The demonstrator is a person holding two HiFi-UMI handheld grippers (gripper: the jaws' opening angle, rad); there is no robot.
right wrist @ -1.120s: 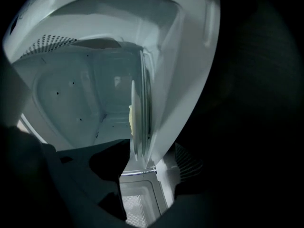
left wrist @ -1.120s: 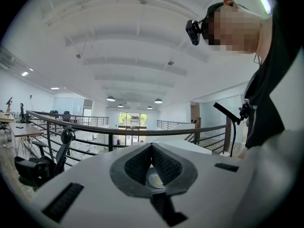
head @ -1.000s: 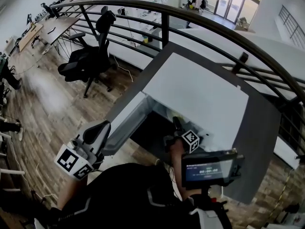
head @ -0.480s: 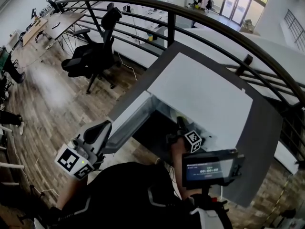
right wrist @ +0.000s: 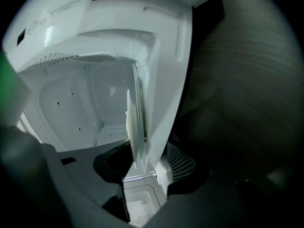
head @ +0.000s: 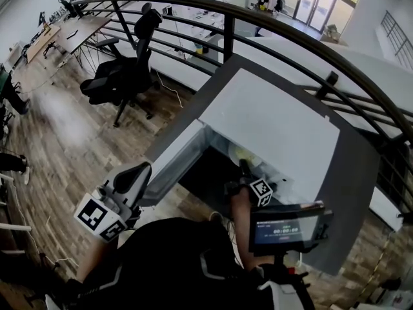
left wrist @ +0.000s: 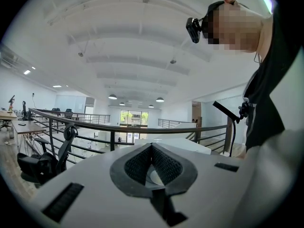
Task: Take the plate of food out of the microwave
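Right gripper view — right claw (right wrist: 145,161) partly open, its jaws just been closing; plate of food (right wrist: 139,122) edge-on between them, not yet clamped, inside open microwave (right wrist: 109,13). Left claw (left wrist: 152,146) closed, empty — facing railing (left wrist: 118,128).

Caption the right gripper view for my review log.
Right gripper, jaws just closing, straddles the rim of the plate inside the open microwave.

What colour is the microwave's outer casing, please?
The microwave is white; the head view shows it best.
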